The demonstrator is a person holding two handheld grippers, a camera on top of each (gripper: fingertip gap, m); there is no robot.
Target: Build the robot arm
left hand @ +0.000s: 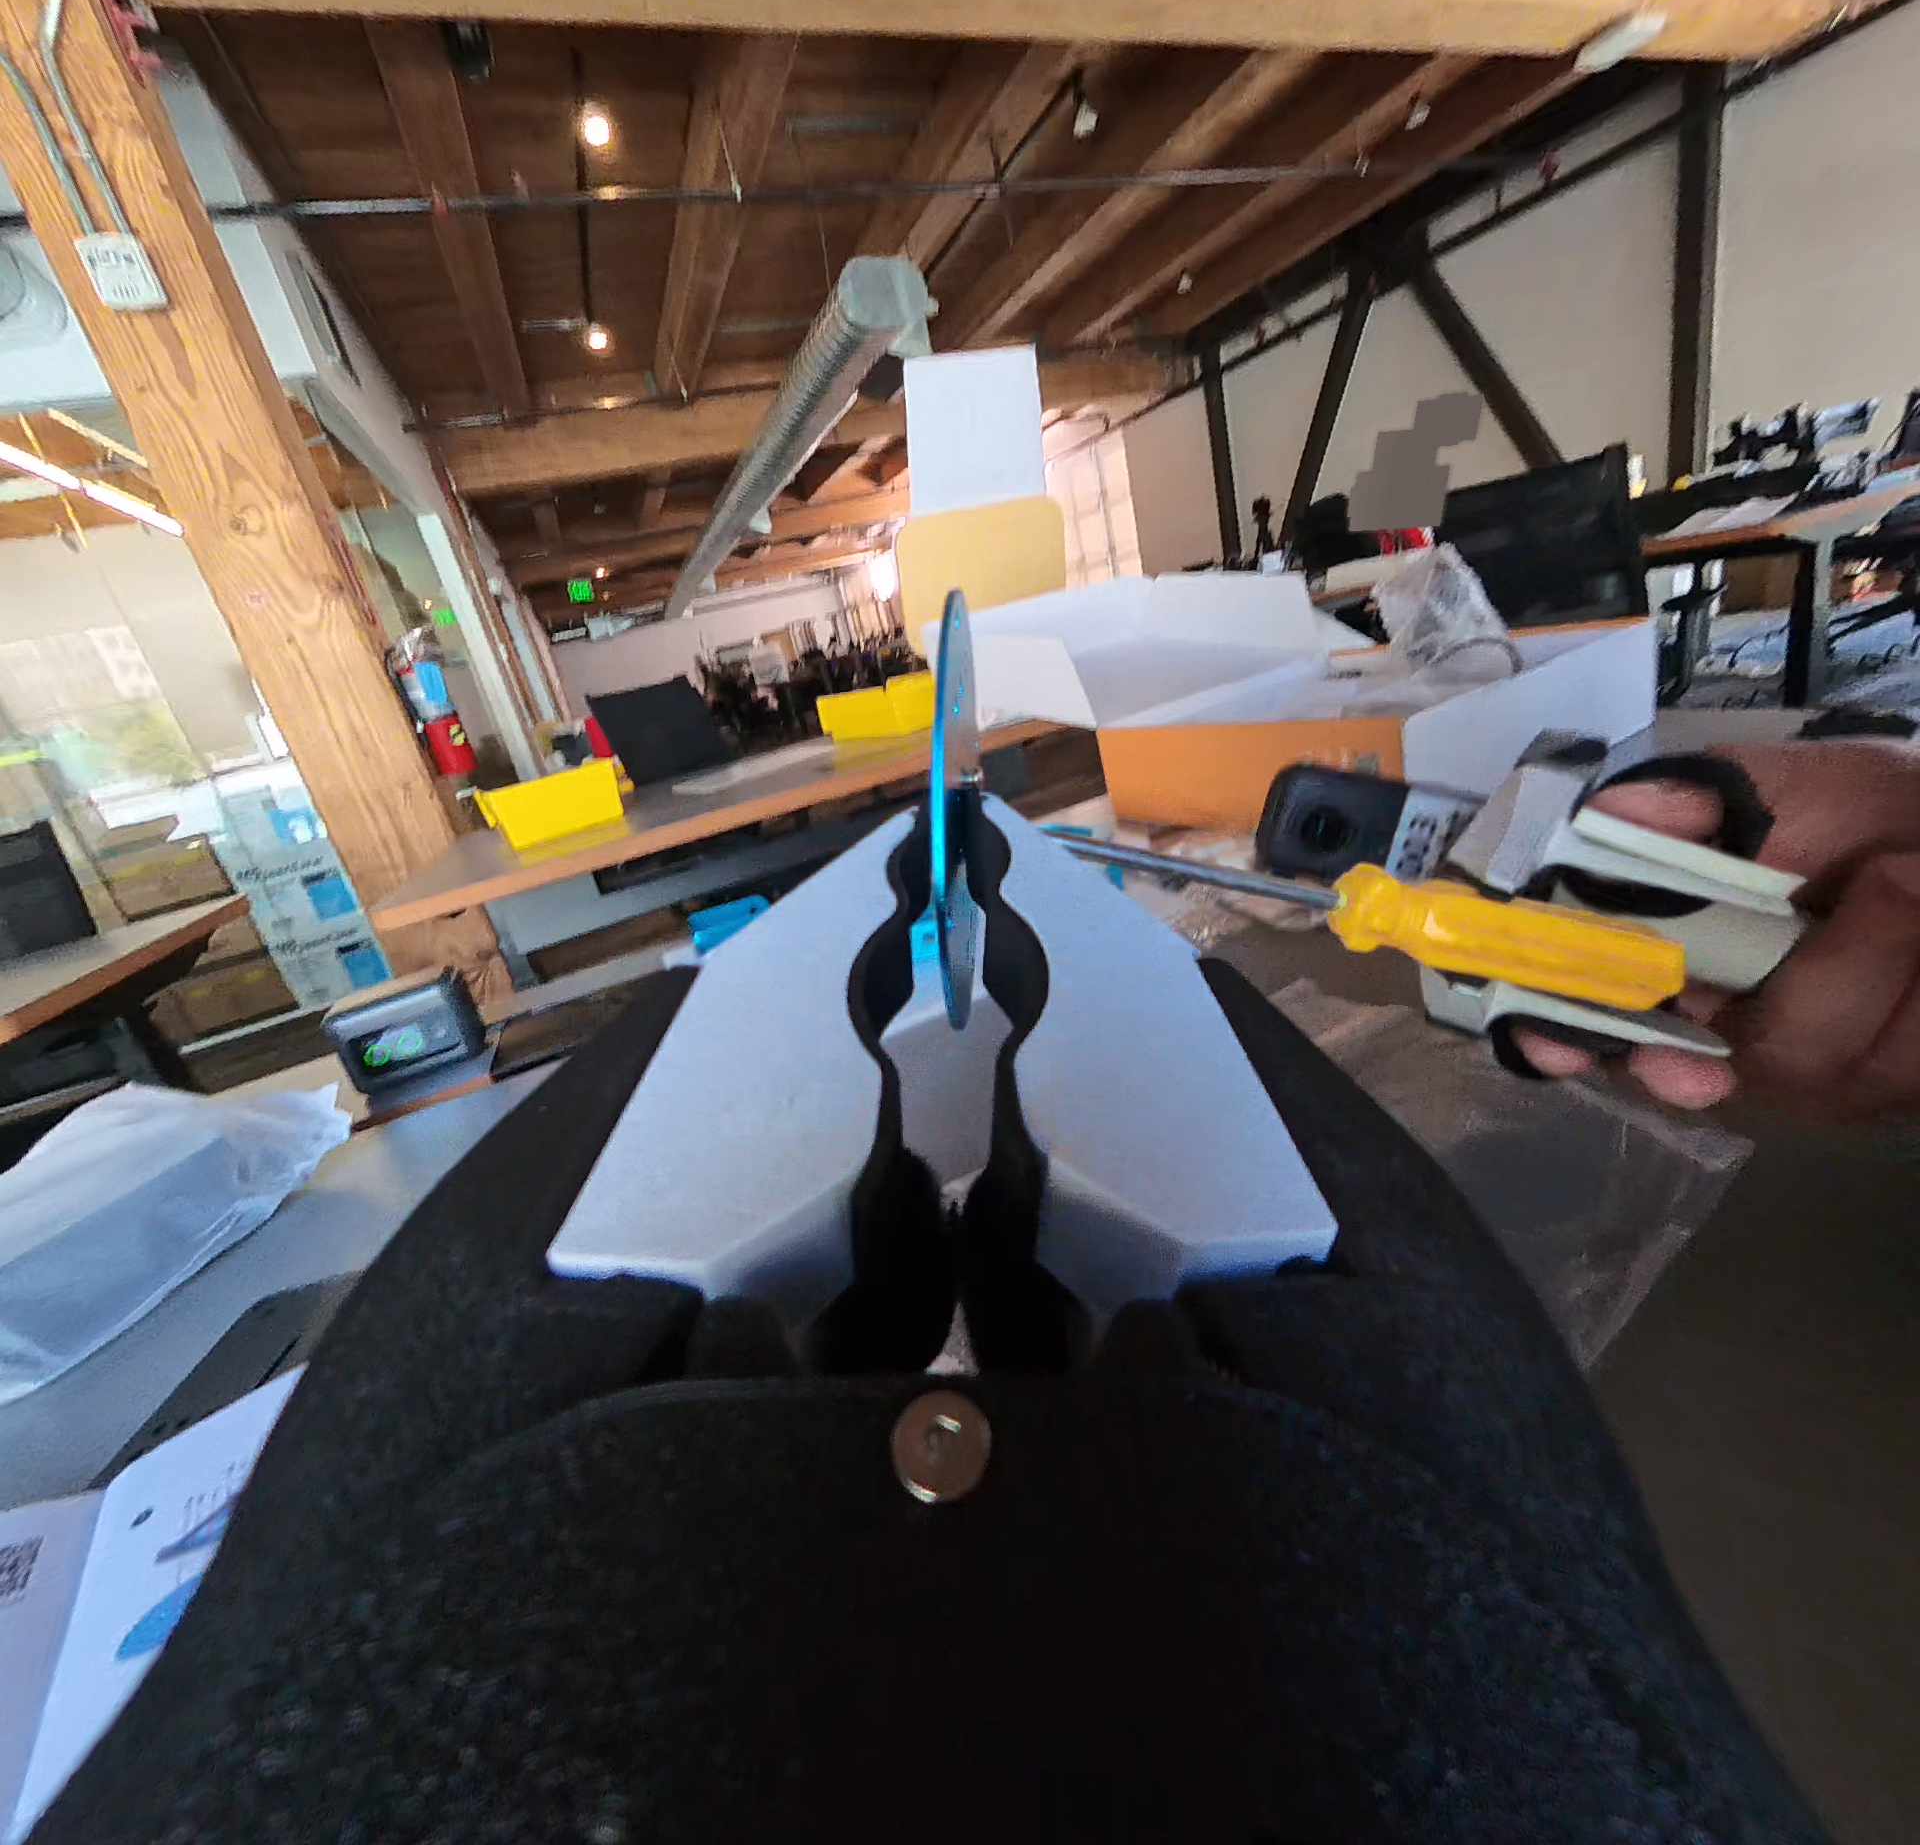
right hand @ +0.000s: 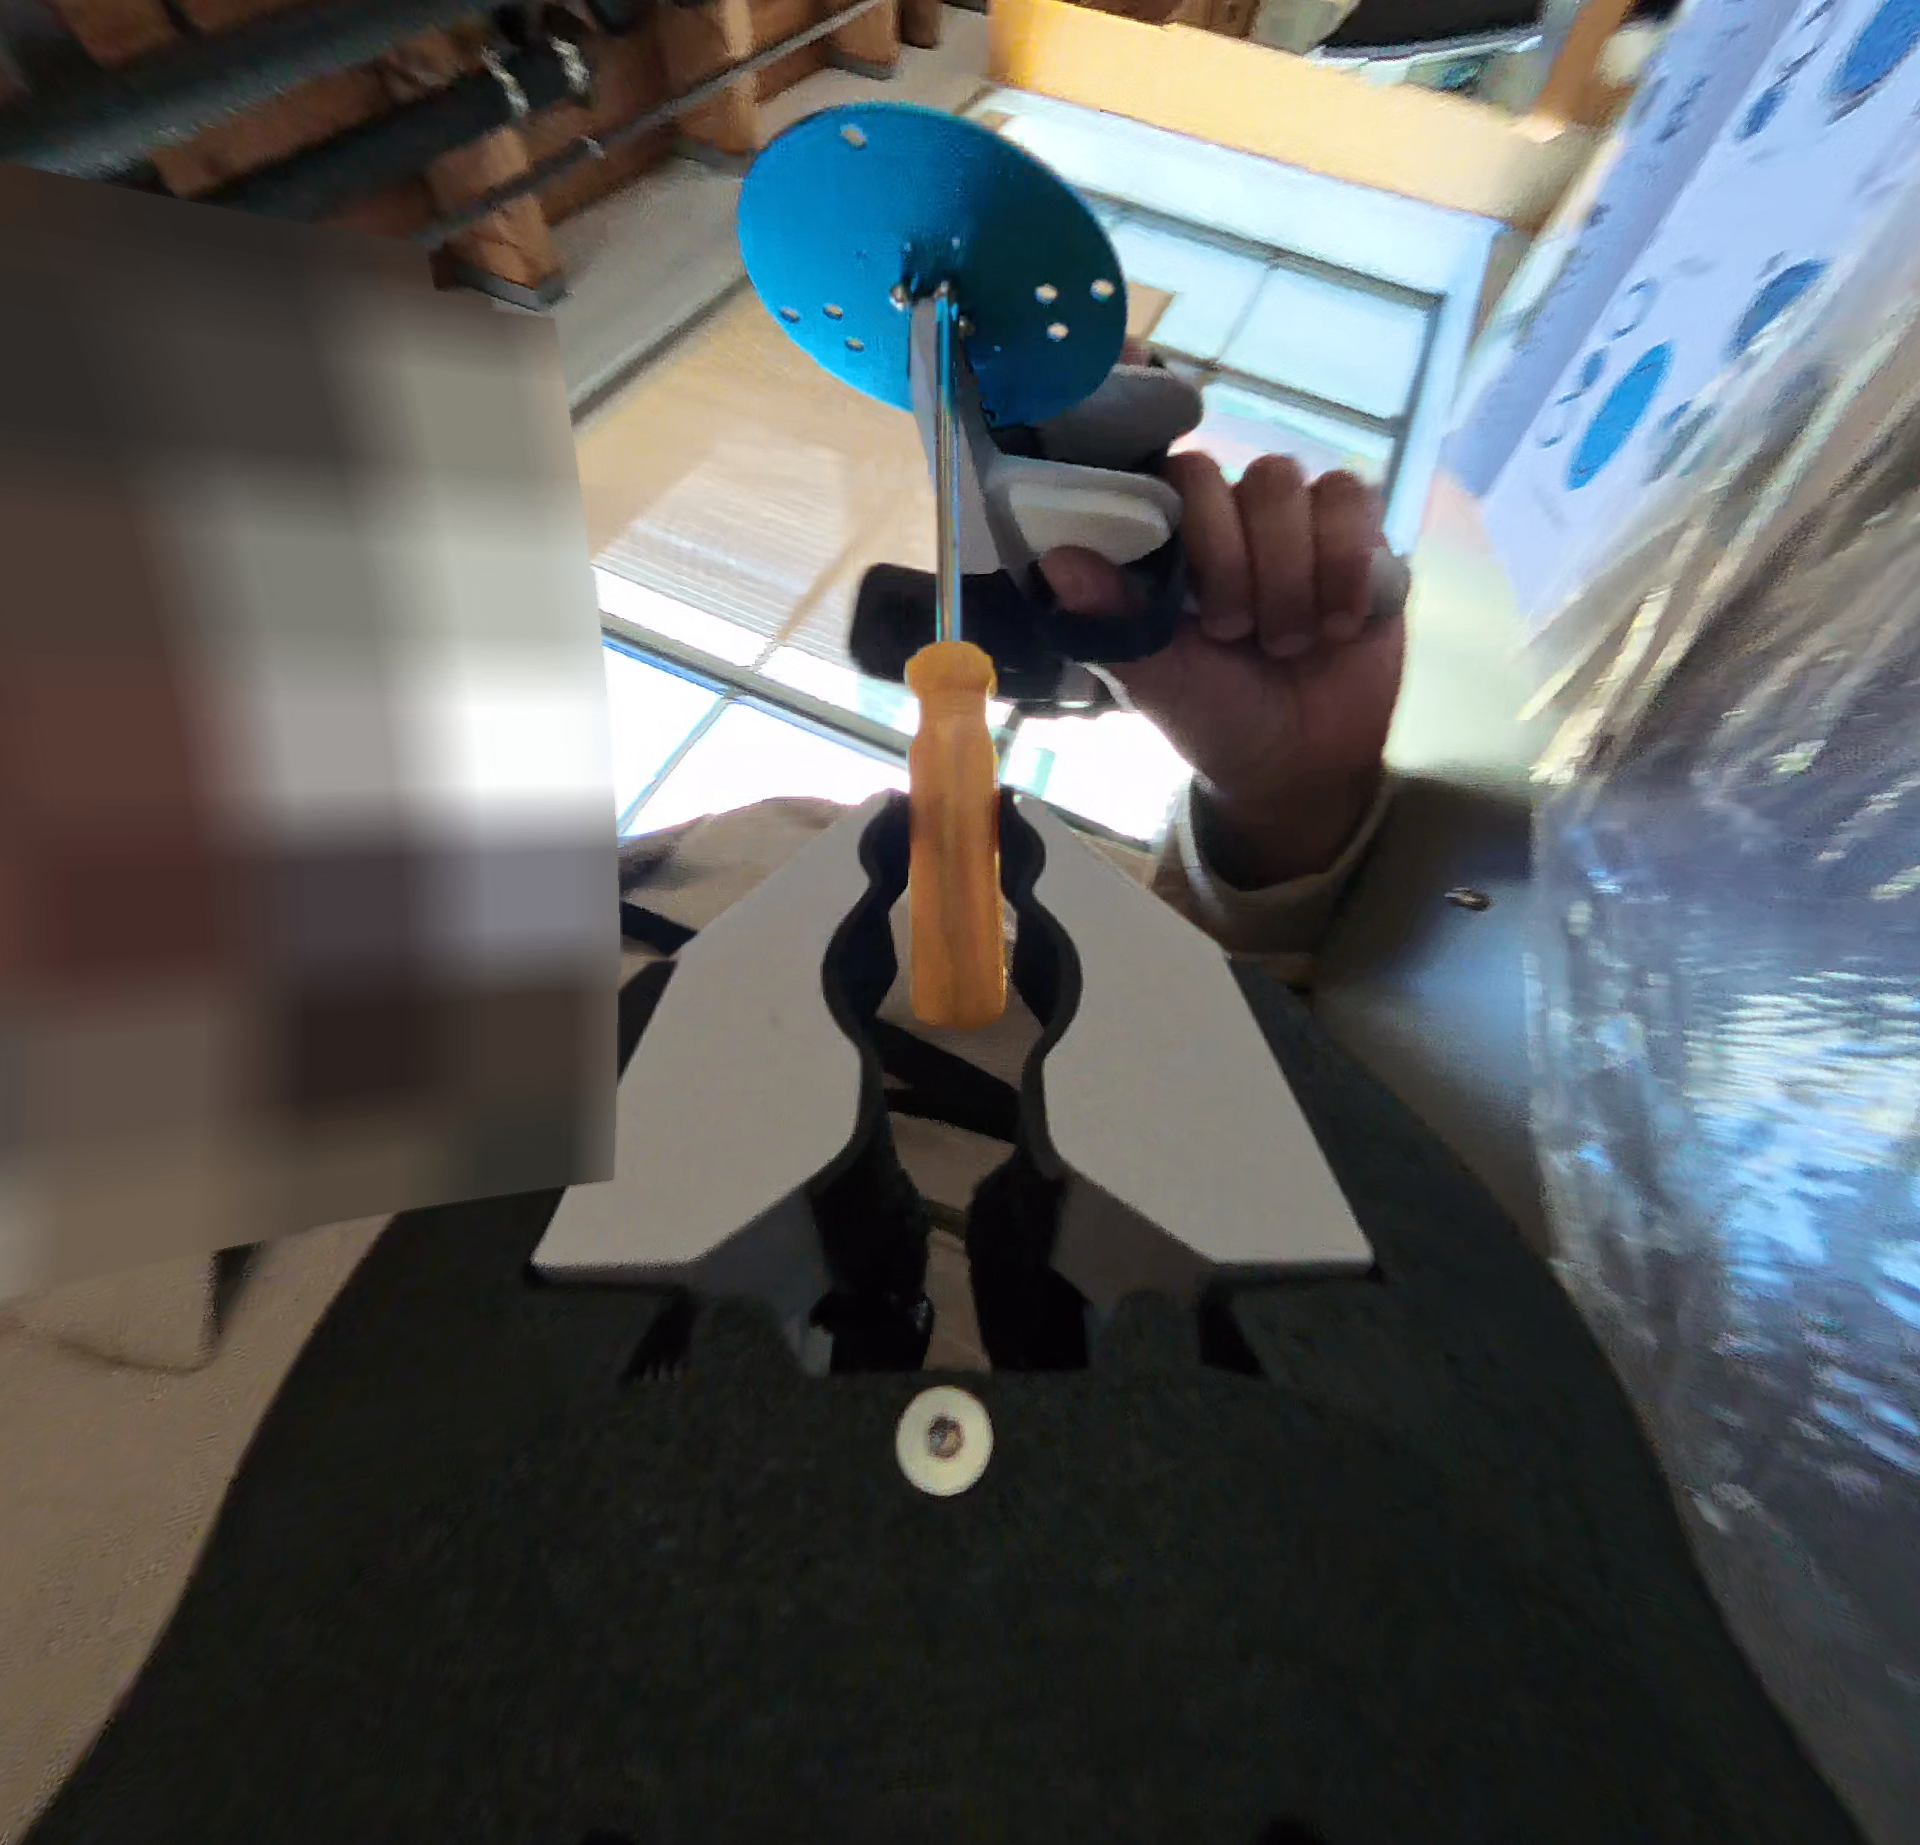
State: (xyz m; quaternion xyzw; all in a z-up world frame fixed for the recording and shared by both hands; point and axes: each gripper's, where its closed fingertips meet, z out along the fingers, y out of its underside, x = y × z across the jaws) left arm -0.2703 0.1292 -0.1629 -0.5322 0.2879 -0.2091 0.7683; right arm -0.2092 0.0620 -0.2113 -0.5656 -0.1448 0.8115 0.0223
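The left gripper [left hand: 951,902] clenches a thin, rigid blue perforated metal disc [left hand: 954,819] by its edge. The right gripper [right hand: 951,912] clenches a yellow-handled steel screwdriver [right hand: 951,839], tip at the disc's centre screws; smooth metal likely slips.

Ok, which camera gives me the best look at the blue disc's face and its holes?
The right wrist view: the blue disc faces the camera, holes visible, with the screwdriver tip at its centre. The left wrist view shows the disc only edge-on, clamped in the left gripper.
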